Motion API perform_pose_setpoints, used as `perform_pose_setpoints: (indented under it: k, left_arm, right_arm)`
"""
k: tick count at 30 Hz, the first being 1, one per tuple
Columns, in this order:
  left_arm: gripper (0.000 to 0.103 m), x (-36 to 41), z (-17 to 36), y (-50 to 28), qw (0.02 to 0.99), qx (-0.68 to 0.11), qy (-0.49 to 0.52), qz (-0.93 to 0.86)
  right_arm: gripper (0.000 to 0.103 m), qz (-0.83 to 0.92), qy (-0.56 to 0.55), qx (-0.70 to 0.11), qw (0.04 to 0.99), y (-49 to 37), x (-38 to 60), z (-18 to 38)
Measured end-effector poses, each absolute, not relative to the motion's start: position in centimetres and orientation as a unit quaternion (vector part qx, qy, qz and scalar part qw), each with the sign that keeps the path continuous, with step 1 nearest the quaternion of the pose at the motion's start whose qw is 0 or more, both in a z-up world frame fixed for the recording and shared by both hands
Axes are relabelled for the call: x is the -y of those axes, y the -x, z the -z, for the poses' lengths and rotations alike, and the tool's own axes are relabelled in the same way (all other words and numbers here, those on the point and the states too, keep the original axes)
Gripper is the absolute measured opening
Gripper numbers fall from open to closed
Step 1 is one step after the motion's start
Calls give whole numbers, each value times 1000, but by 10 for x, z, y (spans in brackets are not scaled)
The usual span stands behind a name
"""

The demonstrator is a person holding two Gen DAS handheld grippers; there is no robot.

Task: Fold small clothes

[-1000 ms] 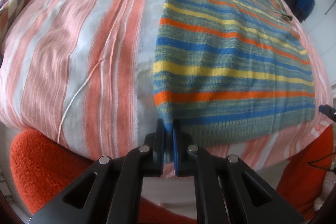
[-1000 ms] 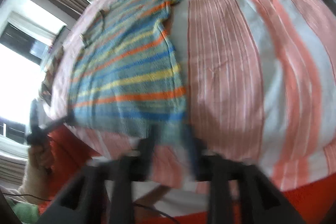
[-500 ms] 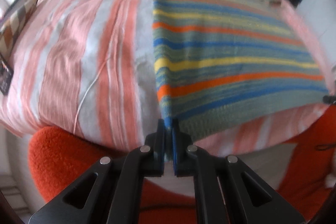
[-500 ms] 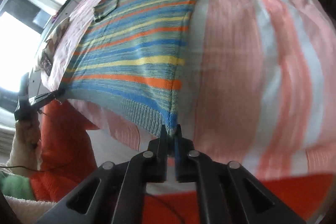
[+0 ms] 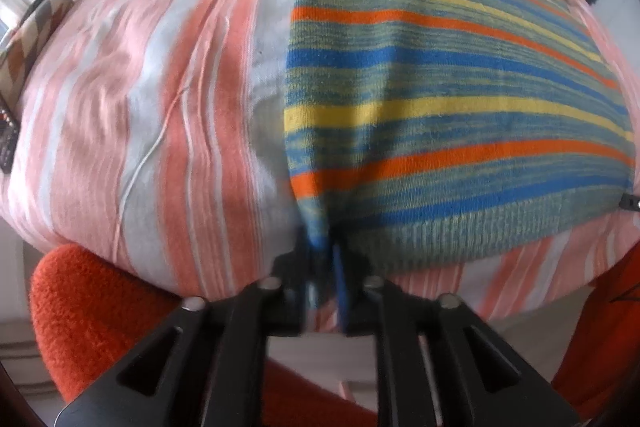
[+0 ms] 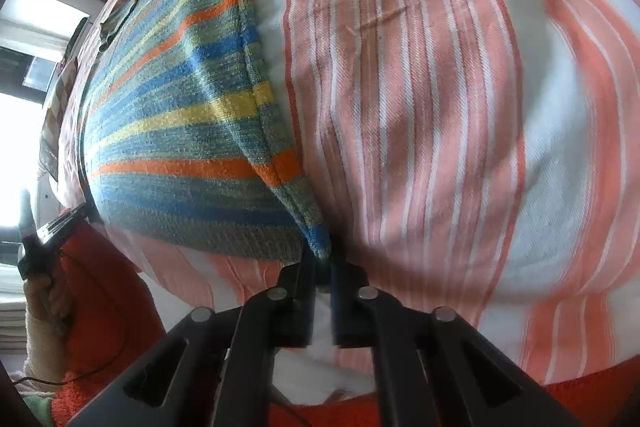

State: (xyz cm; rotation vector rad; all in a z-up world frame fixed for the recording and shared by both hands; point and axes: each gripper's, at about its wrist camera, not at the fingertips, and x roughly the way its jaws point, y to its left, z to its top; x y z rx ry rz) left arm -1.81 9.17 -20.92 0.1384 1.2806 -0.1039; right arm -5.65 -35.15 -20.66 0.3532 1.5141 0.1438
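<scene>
The stripy sweater (image 5: pixel 440 99) lies flat on the bed (image 5: pixel 140 87), its bottom edge near the bed's front. The right tongs (image 6: pixel 323 267) pinch one bottom corner tight, but the left tongs (image 5: pixel 322 267) are opening around the other corner. If that corner slips out, the fold could go crooked.

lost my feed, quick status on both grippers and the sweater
Left gripper opening, hem corner between jaws. Right gripper shut on striped sweater corner. Nothing in the way.
</scene>
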Motion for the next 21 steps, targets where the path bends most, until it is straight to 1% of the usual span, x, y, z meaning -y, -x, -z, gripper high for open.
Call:
perform_pose_setpoints:
  k: [1, 2, 3, 4, 5, 6, 7, 8, 9, 10, 11, 13, 14, 17, 19, 21]
  left_arm:
    - [40, -89, 205, 23, 797, -598, -66, 45]
    - [57, -91, 196, 30, 798, -598, -62, 41]
    - [62, -93, 186, 37, 803, -591, -56, 40]
    - [63, -96, 173, 43, 813, -579, -46, 43]
    - [69, -99, 157, 48, 824, -563, -38, 45]
    - [80, -102, 143, 50, 836, -546, -33, 43]
    - [84, -105, 128, 50, 852, -522, -30, 34]
    - [92, -108, 113, 47, 870, -493, -28, 18]
    - [94, -110, 103, 44, 883, -468, -24, 4]
    - [94, -111, 94, 38, 897, -442, -18, -12]
    - [94, -114, 89, 30, 905, -424, -6, -30]
    - [94, -117, 88, 16, 911, -410, 23, -49]
    - [94, -118, 90, 11, 910, -408, 38, -59]
    - [94, -126, 106, 6, 901, -422, 72, -73]
    - [94, -125, 114, 12, 895, -433, 76, -78]
    - [94, -123, 121, 16, 889, -444, 67, -90]
  right_arm:
    - [15, -60, -159, -686, 708, 59, 353, 203]
    - [27, -54, -156, -688, 706, 62, 356, 199]
    - [33, -49, -152, -691, 705, 67, 359, 189]
    - [42, -46, -147, -691, 706, 69, 361, 182]
    - [43, -42, -137, -688, 711, 71, 364, 172]
    - [43, -30, -120, -680, 722, 72, 370, 158]
    - [43, -10, -86, -664, 743, 69, 377, 138]
    - [43, 6, -55, -647, 761, 63, 380, 122]
    - [43, 21, -14, -621, 783, 53, 383, 103]
    - [46, 35, 33, -585, 810, 36, 382, 81]
    - [53, 39, 57, -560, 826, 24, 380, 67]
    - [60, 11, 93, -493, 865, -21, 368, 44]
    - [61, -3, 98, -481, 871, -35, 362, 42]
    - [62, -106, 107, -477, 866, -106, 325, 63]
    - [61, -165, 116, -493, 846, -158, 295, 97]
    - [61, -169, 140, -503, 836, -188, 279, 124]
